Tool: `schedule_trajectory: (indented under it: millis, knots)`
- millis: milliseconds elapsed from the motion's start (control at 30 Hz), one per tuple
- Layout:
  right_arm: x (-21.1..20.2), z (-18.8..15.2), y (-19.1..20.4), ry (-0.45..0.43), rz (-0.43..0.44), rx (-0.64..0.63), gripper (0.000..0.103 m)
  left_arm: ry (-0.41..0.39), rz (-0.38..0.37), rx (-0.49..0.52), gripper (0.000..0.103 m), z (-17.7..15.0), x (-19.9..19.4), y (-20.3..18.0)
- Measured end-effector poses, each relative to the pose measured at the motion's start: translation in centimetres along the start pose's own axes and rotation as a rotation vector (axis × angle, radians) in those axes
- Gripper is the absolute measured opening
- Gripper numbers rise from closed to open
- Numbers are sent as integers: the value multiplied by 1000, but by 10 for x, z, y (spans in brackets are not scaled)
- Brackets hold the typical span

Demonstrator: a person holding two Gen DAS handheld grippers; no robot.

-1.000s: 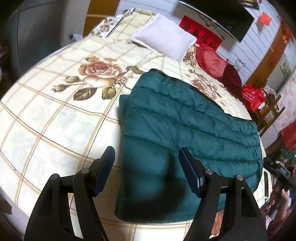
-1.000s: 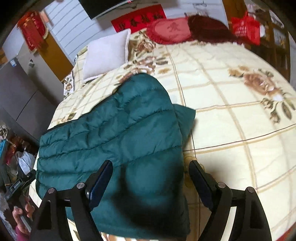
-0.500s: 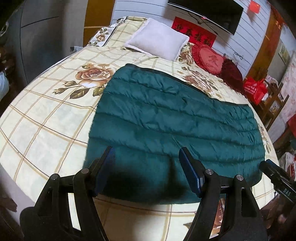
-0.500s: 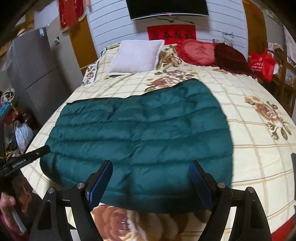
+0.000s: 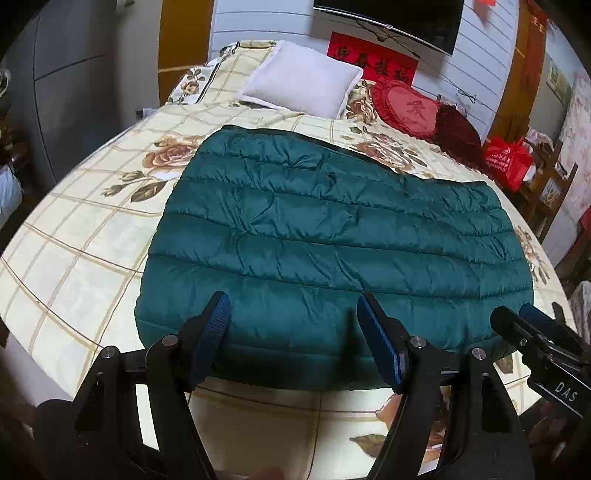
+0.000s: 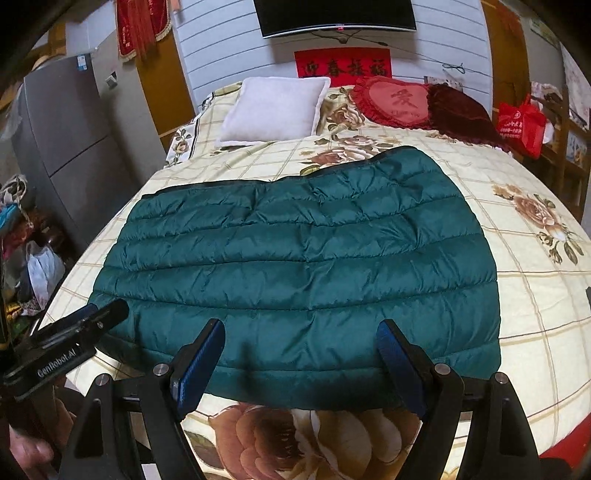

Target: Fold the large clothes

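Room: bedroom, bed (image 5: 74, 236) with rose-print checked cover, screen (image 6: 334, 16) on white plank wall.
Left tongs (image 5: 293, 341): jaws apart, empty, poised over near hem of jacket (image 5: 332, 236).
Right tongs (image 6: 301, 363): jaws wide, empty, over same hem further right.
Jacket: dark green, quilted in cross bands, folded to a broad slab, flat mid-bed.
Beyond: white pillow (image 6: 275, 107), red heart cushion (image 6: 397, 101) at headboard.
Hand (image 6: 26, 448): bottom left of right view, gripping left handle.

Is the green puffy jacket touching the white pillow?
Apart. In the right wrist view, bare flowered bedspread shows between the green jacket and the white pillow.
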State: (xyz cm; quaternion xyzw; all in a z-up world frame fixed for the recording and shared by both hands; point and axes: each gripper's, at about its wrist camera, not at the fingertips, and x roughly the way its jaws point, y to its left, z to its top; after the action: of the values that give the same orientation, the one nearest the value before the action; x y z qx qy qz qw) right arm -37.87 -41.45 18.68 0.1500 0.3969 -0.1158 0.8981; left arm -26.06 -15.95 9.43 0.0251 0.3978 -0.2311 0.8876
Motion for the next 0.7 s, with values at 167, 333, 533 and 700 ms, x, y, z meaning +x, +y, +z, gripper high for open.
schedule_trajectory:
  millis: [167,333,533,700]
  knots:
    - [2,0,3,6,6,-7,84,-4,-5,15,72,0,1,-6]
    - [4,0,4,10,9,-6,85,3,-4,22,72,-1,5,-9]
    - [9,0,4,21,2,0,85,6,-2,21,72,-3,7,-10]
    - [13,0,5,35,2,1,85,9,-1,19,72,-5,9,-11]
